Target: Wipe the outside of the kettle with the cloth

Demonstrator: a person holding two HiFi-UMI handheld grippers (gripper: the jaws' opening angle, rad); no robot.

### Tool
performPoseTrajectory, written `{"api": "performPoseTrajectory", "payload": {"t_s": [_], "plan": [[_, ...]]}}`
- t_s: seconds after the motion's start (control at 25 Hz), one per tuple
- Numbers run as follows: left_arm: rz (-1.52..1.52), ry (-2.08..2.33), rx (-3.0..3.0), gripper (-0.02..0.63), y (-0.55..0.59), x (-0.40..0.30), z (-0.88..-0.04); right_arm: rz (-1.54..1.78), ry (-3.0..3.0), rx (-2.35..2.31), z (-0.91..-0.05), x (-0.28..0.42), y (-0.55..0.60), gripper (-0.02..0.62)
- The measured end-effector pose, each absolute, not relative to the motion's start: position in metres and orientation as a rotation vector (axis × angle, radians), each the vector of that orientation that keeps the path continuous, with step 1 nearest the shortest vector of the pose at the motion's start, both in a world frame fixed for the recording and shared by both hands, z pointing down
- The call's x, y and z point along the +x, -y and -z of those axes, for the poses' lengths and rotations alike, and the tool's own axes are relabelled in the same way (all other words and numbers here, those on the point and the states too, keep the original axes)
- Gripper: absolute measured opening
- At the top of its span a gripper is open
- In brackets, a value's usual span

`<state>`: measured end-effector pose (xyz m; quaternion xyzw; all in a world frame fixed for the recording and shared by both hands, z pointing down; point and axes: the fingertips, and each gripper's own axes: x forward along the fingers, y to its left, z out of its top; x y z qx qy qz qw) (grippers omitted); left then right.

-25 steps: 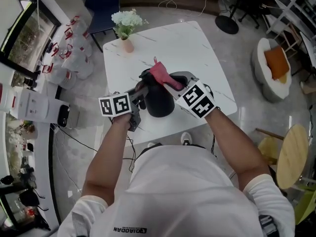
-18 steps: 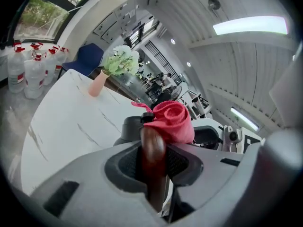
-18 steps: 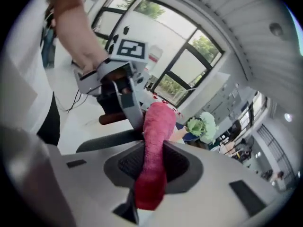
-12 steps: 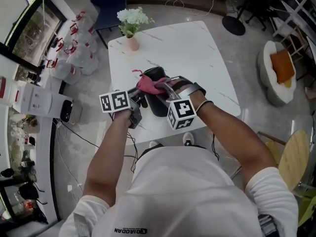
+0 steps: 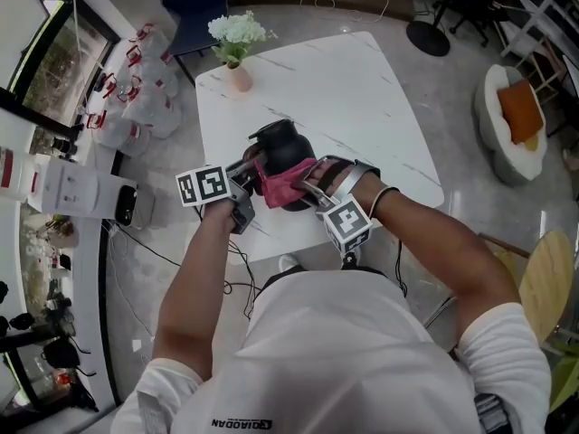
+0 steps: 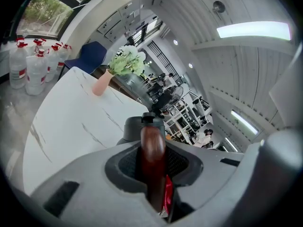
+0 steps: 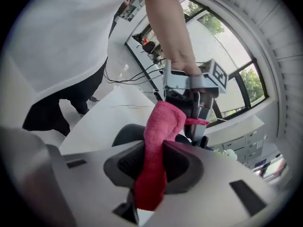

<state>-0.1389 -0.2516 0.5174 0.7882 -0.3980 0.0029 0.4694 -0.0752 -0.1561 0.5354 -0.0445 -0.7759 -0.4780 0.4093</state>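
Pink cloth [image 5: 282, 186] pinched in right hand-held gripper [image 5: 306, 188], pressed against black kettle [image 5: 282, 145] near white desk [image 5: 353, 89] front edge, left hand-held gripper [image 5: 246, 175] clamping its brown handle [image 6: 151, 155].

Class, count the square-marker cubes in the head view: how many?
2. One cube is left of the kettle, on the left gripper; the other is nearer the person, on the right gripper. None seems hidden.

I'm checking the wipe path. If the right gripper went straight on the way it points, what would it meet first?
Most likely the kettle, just behind the pink cloth in its jaws; the left gripper sits beyond. Depth is unclear.
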Motion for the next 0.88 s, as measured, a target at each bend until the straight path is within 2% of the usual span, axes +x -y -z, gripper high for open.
{"api": "performPoseTrajectory", "payload": {"t_s": [0.88], "plan": [[-0.001, 1.014, 1.924, 0.094, 0.249, -0.148, -0.522, 1.112, 1.920, -0.277, -0.593, -0.028, 0.102, 0.100]]}}
